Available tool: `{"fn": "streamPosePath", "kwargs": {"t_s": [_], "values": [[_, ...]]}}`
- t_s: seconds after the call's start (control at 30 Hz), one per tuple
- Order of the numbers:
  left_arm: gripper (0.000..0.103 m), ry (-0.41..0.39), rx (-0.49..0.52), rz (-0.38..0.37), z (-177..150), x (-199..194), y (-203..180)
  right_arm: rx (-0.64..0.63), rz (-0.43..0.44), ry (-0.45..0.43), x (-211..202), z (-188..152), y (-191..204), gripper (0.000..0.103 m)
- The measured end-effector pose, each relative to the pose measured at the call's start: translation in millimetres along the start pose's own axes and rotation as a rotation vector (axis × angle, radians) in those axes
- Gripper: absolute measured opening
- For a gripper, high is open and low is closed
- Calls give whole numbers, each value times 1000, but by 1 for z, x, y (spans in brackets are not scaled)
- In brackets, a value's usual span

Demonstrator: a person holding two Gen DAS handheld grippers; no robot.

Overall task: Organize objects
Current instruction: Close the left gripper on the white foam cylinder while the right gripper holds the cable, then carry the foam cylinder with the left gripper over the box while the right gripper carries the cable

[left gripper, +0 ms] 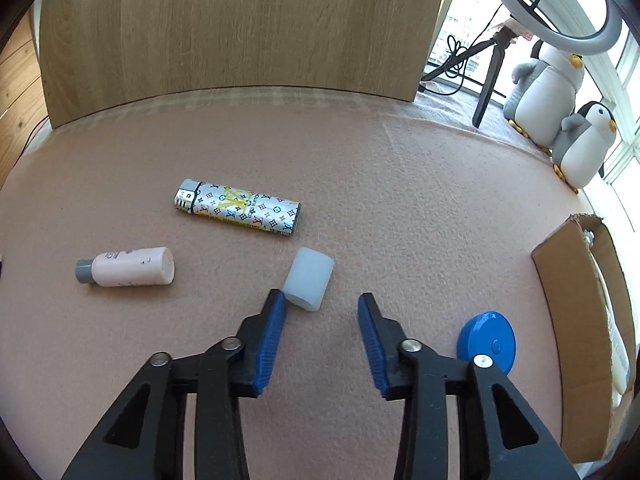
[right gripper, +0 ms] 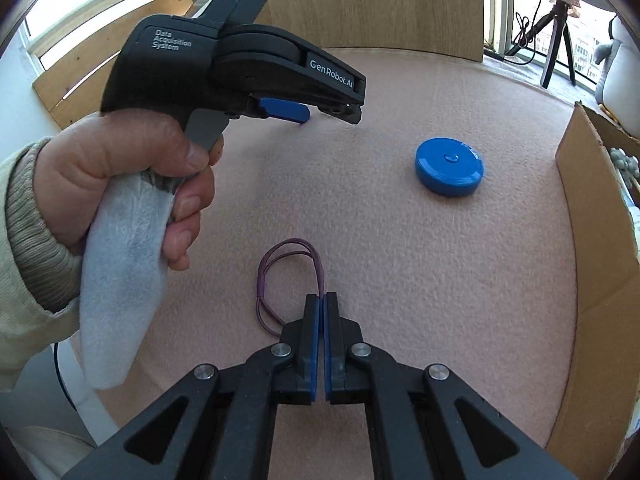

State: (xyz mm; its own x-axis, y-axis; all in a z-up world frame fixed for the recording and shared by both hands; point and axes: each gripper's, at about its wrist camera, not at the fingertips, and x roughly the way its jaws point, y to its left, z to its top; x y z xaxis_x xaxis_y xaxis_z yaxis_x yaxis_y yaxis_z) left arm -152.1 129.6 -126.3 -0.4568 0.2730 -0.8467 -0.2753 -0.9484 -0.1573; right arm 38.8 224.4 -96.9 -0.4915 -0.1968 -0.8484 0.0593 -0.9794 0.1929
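In the left wrist view my left gripper is open and empty. A translucent white cap lies just ahead, touching the left fingertip. Beyond lie a patterned lighter and a small pink bottle on its side. A blue round case lies by the right finger. In the right wrist view my right gripper is shut on a purple hair tie that loops out on the mat. The blue round case lies ahead to the right. The left gripper shows from the side, held by a hand.
A cardboard box stands at the right edge of the pink mat; it also shows in the right wrist view. A wooden board stands behind. Two plush penguins and a tripod are at the back right.
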Motion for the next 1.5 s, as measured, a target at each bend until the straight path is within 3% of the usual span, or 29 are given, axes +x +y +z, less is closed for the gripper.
{"fn": "streamPosePath", "kwargs": {"t_s": [0.03,0.13,0.63,0.93,1.5], "values": [[12,1,-2,0,2,1,0,5,-1,-1,-2,-2,-2,2],[3,2,-19,-23,0,-1,6,13,-2,-5,-6,-7,-5,2],[2,5,-134,-20,-90,-77,50,22,-11,-21,-2,-9,-4,2],[2,-43,-127,-15,-91,-109,49,16,-23,-41,-17,-11,3,2],[2,-95,-123,-30,-100,-178,28,-23,-38,-223,-69,35,11,2]]}}
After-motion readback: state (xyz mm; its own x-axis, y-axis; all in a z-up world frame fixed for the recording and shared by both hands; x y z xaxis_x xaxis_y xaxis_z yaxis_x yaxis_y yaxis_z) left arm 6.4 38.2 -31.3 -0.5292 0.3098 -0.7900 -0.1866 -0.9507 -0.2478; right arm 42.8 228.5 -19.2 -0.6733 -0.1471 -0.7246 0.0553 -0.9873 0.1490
